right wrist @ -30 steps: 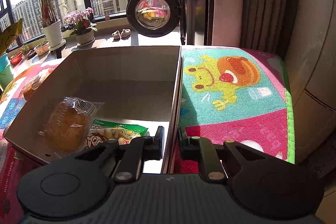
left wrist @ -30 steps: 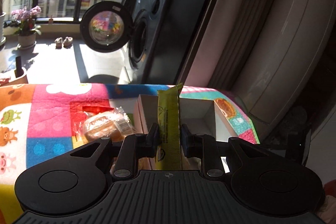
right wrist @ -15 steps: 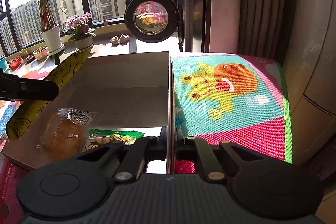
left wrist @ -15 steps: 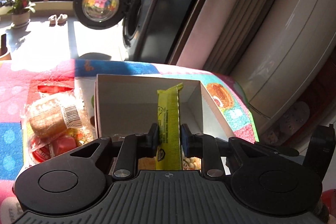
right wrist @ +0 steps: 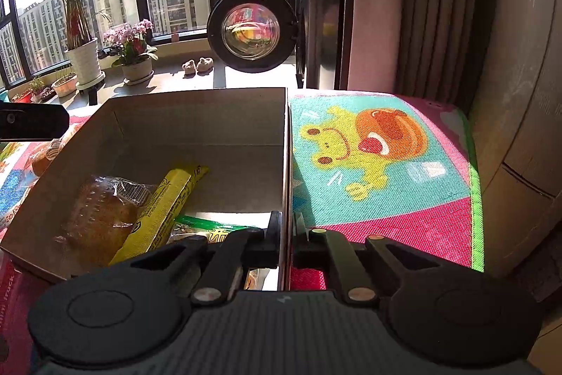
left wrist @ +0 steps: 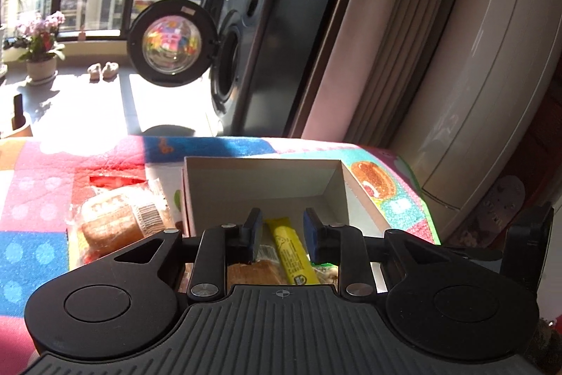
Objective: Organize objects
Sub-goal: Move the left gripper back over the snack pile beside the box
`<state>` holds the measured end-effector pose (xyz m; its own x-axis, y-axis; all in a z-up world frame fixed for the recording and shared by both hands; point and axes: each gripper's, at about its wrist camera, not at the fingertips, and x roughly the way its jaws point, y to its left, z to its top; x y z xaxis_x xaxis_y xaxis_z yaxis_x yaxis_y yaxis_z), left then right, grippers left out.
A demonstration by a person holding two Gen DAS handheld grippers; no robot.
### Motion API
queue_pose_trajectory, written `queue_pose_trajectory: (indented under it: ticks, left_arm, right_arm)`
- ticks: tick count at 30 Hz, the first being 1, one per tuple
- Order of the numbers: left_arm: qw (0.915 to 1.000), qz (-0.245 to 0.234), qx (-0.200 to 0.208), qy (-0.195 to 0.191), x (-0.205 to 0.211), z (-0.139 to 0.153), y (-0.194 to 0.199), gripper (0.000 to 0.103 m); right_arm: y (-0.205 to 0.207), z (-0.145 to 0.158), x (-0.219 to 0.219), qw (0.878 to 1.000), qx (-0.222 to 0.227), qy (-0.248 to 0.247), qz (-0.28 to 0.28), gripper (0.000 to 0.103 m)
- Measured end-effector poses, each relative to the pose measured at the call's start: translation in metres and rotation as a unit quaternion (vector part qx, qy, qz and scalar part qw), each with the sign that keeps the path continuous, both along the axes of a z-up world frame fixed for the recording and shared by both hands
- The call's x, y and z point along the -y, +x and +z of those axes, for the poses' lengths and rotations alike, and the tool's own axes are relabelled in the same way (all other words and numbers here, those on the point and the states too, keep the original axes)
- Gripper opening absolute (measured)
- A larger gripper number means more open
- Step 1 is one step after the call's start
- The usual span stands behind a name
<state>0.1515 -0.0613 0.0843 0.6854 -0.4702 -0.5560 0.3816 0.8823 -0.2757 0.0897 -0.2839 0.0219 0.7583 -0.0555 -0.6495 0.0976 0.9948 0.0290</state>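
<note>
Inside the box (right wrist: 196, 129) lies the yellow bar (right wrist: 165, 202), slanting across the floor with its near end resting against the wrapped bun (right wrist: 100, 213) and a green packet (right wrist: 210, 229) just beside it. Our left gripper (left wrist: 282, 232) hangs above it with jaws spread and nothing between the pads; the bar shows in the gap but lies below, apart from both fingers. Our right gripper (right wrist: 285, 236) is closed on the box's right wall, one finger inside and one outside, which we judge is steadying the box on the mat (right wrist: 379, 164). We read this as the release step of one placement, with the bar delivered. Outside the box on its left, more wrapped snacks (left wrist: 112, 220) wait on the mat, a bun in clear film over something red, so we judge the sorting only partly done. Next we would need to lift the left gripper clear of the box rim, swing it left over that pile with jaws wide, and pinch the film wrapper at a firm spot, since it looks slippery and crinkly, while the right hand keeps its hold on the wall.
</note>
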Motion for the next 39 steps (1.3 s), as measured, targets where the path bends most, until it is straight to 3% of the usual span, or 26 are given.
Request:
queue_pose_trajectory:
  ticks: [5, 11, 15, 23, 39]
  left_arm:
    - [0.9981, 0.059, -0.011, -0.015, -0.050, -0.006, -0.011, 0.028]
    - [0.9895, 0.134, -0.036, -0.040, -0.115, -0.021, -0.015, 0.028]
    - [0.9862, 0.148, -0.046, -0.058, -0.141, -0.025, -0.016, 0.028]
    - [0.9875, 0.130, -0.058, -0.068, -0.143, -0.036, -0.018, 0.028]
    - [0.9847, 0.148, -0.092, -0.015, -0.147, -0.054, -0.027, 0.028]
  right_arm:
    - [-0.001, 0.000, 0.000, 1.000, -0.001, -0.003, 0.003, 0.005]
    - [-0.008, 0.005, -0.006, 1.000, -0.011, -0.020, 0.004, 0.006]
    - [-0.023, 0.010, -0.013, 0.999, -0.005, -0.033, -0.006, 0.006]
    - [-0.021, 0.013, -0.035, 0.993, 0.020, -0.113, -0.009, 0.004]
    - [-0.026, 0.012, -0.022, 0.998, 0.028, -0.054, -0.030, 0.004]
